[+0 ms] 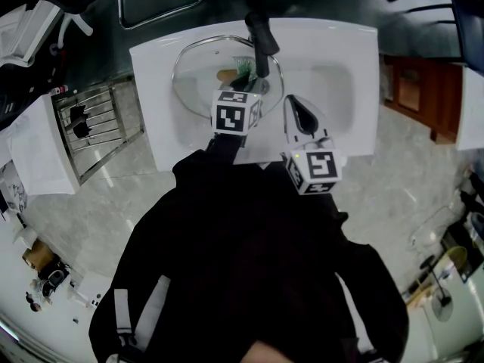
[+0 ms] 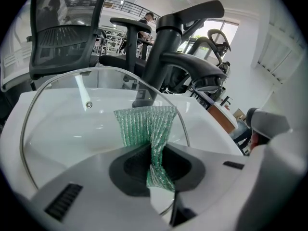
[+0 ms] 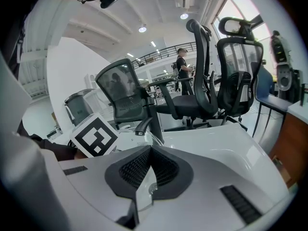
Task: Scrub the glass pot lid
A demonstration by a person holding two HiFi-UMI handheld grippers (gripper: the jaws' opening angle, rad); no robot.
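The glass pot lid sits in the left half of the sink under the tap. It looks stiff, slick and breakable, so it is best held by its metal rim. The left gripper has its fingers closed on a soft green scrub cloth against the glass. Only the right gripper view shows the right gripper with its fingers shut, apparently on the lid's clear edge.

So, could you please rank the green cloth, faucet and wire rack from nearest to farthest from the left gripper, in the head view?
1. green cloth: pinched in the left gripper.
2. faucet: just beyond the cloth.
3. wire rack: far off to the left.
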